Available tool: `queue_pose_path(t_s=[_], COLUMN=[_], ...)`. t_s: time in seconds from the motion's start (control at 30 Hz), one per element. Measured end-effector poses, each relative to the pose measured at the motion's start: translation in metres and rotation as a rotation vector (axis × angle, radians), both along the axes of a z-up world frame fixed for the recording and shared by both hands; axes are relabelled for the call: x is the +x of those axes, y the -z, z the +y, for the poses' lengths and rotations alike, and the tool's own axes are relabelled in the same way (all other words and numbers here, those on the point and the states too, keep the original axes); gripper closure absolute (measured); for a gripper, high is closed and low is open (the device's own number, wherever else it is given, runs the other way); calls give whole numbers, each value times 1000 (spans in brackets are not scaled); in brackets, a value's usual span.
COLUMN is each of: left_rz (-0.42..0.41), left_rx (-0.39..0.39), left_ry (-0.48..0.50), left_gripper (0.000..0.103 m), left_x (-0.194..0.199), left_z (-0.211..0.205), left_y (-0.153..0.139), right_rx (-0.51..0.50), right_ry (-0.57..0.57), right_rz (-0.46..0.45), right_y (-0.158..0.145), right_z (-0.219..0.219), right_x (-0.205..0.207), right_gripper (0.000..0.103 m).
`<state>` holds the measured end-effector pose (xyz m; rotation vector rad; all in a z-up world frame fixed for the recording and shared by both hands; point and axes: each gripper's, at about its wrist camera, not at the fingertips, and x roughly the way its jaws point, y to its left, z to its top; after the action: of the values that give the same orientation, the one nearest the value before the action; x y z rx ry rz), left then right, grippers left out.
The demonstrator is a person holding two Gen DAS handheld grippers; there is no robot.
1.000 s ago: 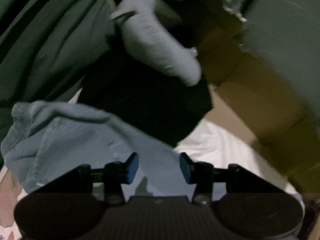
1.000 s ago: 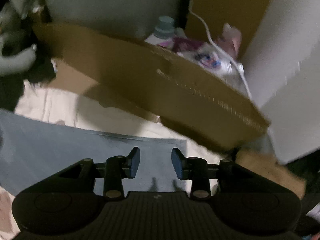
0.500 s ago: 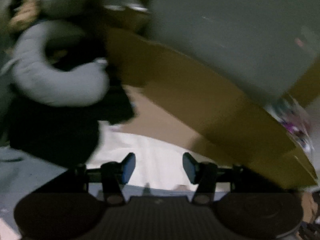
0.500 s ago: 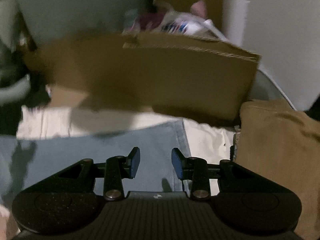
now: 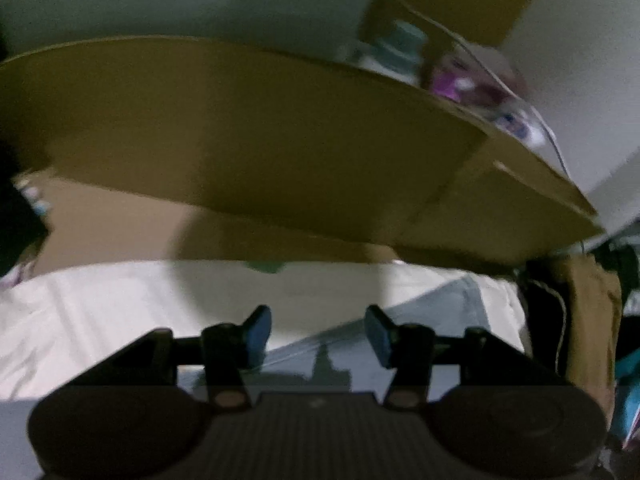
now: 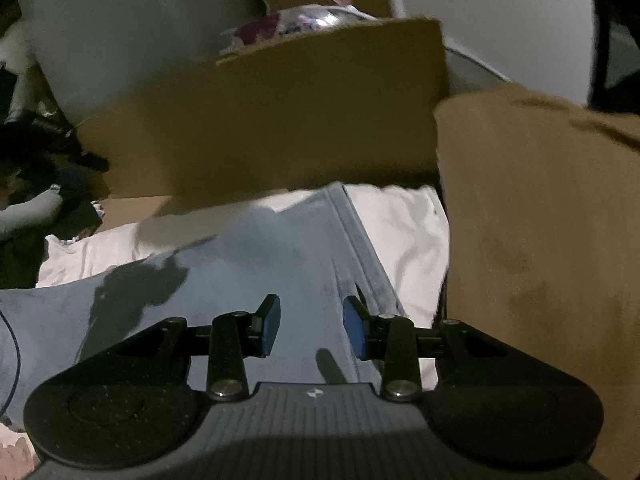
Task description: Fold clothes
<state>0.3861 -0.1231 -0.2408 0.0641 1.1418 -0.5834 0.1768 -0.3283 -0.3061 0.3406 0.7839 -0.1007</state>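
A light blue garment (image 6: 260,272) lies spread flat on a white sheet (image 6: 400,232), its hemmed edge running down toward my right gripper (image 6: 311,326). That gripper hangs just above the cloth near the hem, open, with nothing between its blue pads. In the left wrist view the same blue garment (image 5: 440,308) shows one corner under and to the right of my left gripper (image 5: 318,334). This gripper is open and empty, over the white sheet (image 5: 100,320) and the garment's edge. The left view is blurred.
A large cardboard box (image 6: 280,120) stands right behind the sheet, with a bottle (image 5: 400,52) and packets in it. A brown garment (image 6: 540,240) lies folded at the right. Dark and grey clothes (image 6: 40,152) are piled at the far left.
The left view swung right, from the heap of dark and grey clothes to the box and the blue garment's corner, and its jaws widened slightly. The right gripper sank toward the hem.
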Motion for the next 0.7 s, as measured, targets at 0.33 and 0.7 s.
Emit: queue_pose_path(t_s=[0.33,0.7], left_rz=[-14,57], left_rx=[-2,-39], left_ry=[153,211], left_gripper=[38,26], left_x=[-12,-25], left_z=[-75,-123], left_y=[40,86], right_rx=[118,254], right_ry=[166,222], right_rz=[111,138], right_y=[38,70], right_z=[-6,-9], right_x=[-20,-29], right_gripper=[61,57])
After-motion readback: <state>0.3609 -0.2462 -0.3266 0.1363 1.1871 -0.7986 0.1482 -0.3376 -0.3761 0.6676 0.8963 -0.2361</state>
